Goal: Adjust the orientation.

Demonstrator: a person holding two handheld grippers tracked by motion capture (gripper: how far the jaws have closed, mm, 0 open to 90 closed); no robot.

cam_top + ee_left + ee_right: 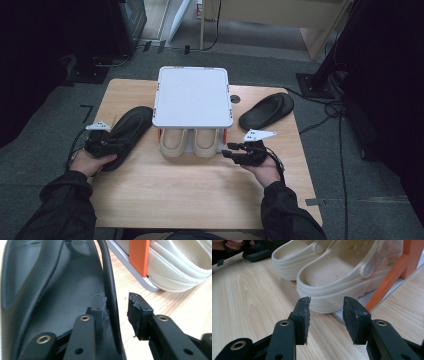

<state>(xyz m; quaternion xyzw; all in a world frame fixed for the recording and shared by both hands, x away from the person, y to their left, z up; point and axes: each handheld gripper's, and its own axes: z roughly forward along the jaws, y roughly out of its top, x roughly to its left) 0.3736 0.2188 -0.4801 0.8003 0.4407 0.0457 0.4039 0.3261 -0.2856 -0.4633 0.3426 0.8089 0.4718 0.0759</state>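
Observation:
A black slipper [127, 127] lies on the left of the wooden table, and my left gripper [107, 145] is at its near end. In the left gripper view my left gripper [116, 305] straddles the slipper's side rim [110, 290]: one jaw is inside the shoe against the rim, the other stands off outside, so it is open. Two cream clogs [189, 141] sit side by side under a white rack [192, 97]. My right gripper [231, 150] hovers open just right of them. In the right gripper view my right gripper [326, 307] faces the nearer clog's heel [342, 272] with nothing between its pads.
A second black slipper [265, 111] lies at the back right of the table, beside the rack. The rack stands on orange legs [397, 272]. Bare wood [200, 195] stretches from the clogs to the near edge. Cables run over the floor to the right.

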